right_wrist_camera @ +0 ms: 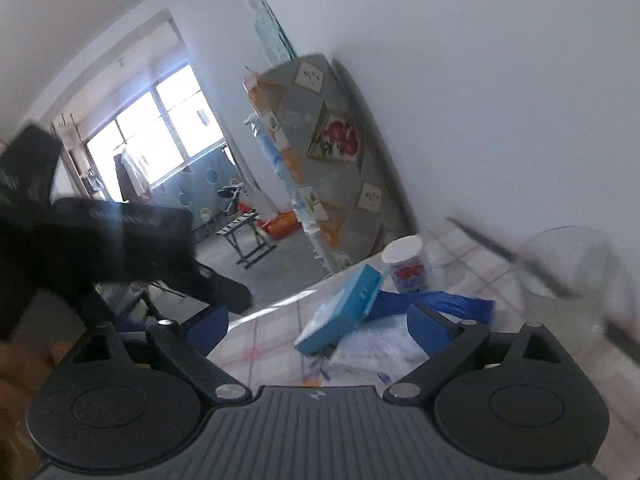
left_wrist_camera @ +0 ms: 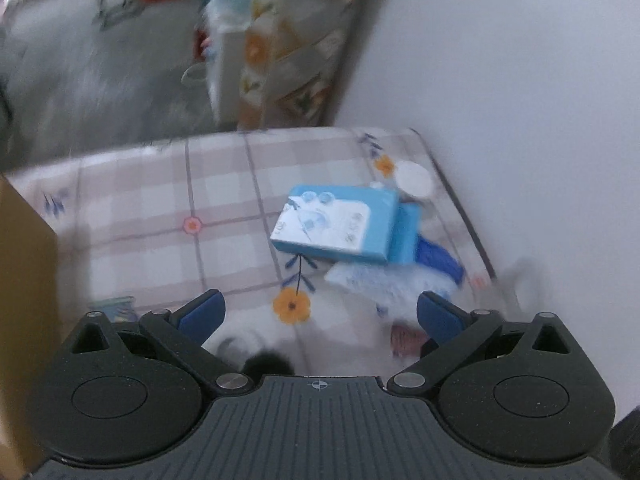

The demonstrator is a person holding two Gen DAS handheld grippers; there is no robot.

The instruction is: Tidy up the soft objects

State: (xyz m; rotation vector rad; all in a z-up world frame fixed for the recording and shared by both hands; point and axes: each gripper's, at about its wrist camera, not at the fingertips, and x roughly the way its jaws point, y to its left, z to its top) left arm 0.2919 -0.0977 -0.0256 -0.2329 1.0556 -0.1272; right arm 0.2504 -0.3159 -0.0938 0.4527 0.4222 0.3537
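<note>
Both tongs released, empty: left gripper [left_wrist_camera: 318,308], right gripper [right_wrist_camera: 318,322]. Go for white soft pack [left_wrist_camera: 376,284] under blue tissue box [left_wrist_camera: 340,228]; approach low, pinch edge, avoid cup [left_wrist_camera: 414,180].

Black ribbed gripper [left_wrist_camera: 318,312] bodies, blue fingertip pads [left_wrist_camera: 202,314], silver screws.

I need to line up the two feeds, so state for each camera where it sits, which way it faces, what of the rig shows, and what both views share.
Left wrist: sits on the left gripper, looking down along its open blue fingers at the checked tablecloth and light blue box.
Right wrist: sits on the right gripper, open, tilted, facing across the table edge toward the window; a blurred dark gripper body shows at left.
Shared: the light blue box, white-lidded jar, white bag.
</note>
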